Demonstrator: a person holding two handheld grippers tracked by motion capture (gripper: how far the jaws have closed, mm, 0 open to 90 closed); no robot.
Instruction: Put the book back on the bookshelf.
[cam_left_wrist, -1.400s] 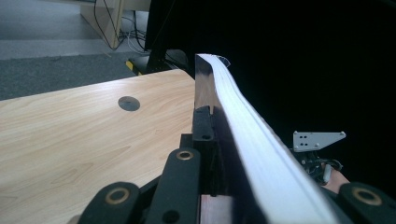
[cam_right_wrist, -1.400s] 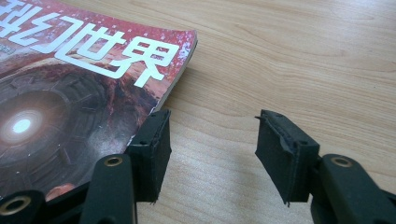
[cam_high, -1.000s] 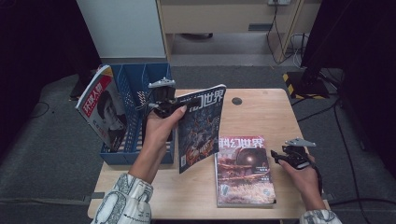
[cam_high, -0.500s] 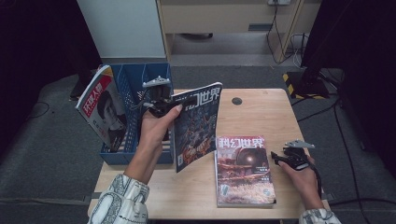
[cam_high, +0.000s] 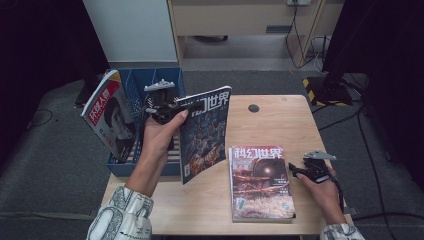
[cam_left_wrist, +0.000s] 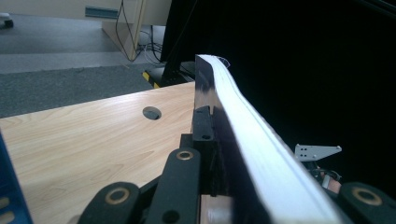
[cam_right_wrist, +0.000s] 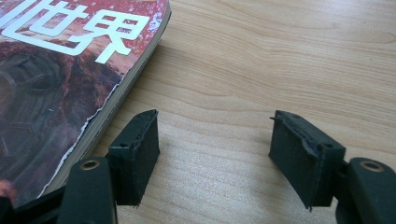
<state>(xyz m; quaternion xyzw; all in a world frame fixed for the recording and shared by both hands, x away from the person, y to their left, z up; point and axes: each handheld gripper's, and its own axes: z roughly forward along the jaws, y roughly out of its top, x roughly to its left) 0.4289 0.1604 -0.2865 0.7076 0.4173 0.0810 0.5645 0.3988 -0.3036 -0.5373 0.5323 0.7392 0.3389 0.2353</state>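
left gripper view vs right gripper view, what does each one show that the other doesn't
The left gripper view alone has the left tongs shut on an upright magazine seen edge-on, a round hole in the table top, a blue bin edge and the floor beyond.

The right gripper view alone has the right tongs, jaws just opened with nothing between them, beside a red magazine lying flat.

Both share the light wooden table.

On the bench (cam_high: 280, 120), a flat magazine (cam_high: 261, 182) lies right of centre, a crate (cam_high: 150, 90) at the left edge holds a leaning magazine (cam_high: 107, 120), and between them an upright magazine (cam_high: 205, 132) sits in the left tongs (cam_high: 162, 107).
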